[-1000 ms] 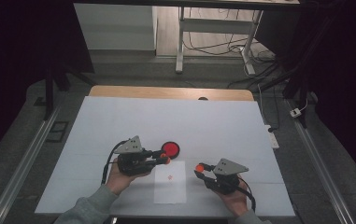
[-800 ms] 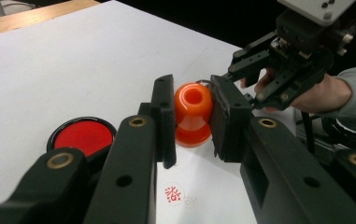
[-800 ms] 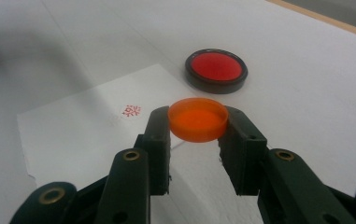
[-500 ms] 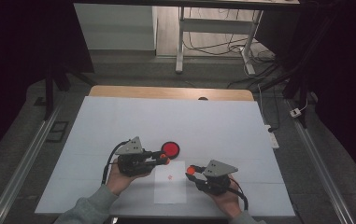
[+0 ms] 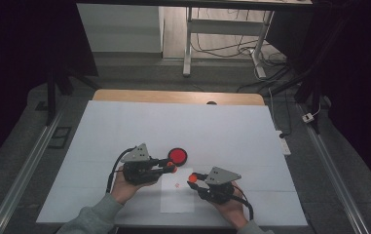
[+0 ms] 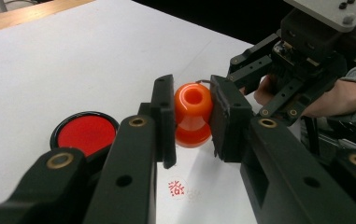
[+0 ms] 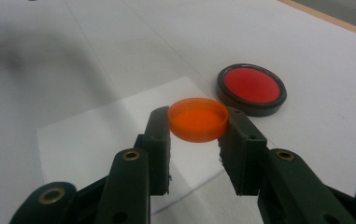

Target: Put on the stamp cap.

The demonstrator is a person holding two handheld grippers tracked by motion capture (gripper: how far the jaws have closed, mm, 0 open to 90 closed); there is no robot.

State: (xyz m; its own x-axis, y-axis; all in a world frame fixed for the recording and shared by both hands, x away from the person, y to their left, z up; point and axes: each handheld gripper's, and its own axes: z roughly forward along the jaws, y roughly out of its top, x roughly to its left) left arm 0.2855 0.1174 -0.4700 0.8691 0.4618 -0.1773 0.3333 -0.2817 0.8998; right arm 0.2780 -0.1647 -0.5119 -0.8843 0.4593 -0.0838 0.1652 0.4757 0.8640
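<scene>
Stamping looks done: your left claw (image 6: 192,116) grips the orange plastic stamp (image 6: 193,114), your right claw (image 7: 198,122) its orange round cap (image 7: 198,119). Next, fit them together squarely.

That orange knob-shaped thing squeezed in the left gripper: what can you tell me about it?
The orange stamp looks like glossy moulded plastic: a rounded head with a dimple on top, a narrow waist and a wider flared base. It stands roughly upright, clamped at its sides by the left gripper, held above the sheet of paper, where a small red print shows.
</scene>
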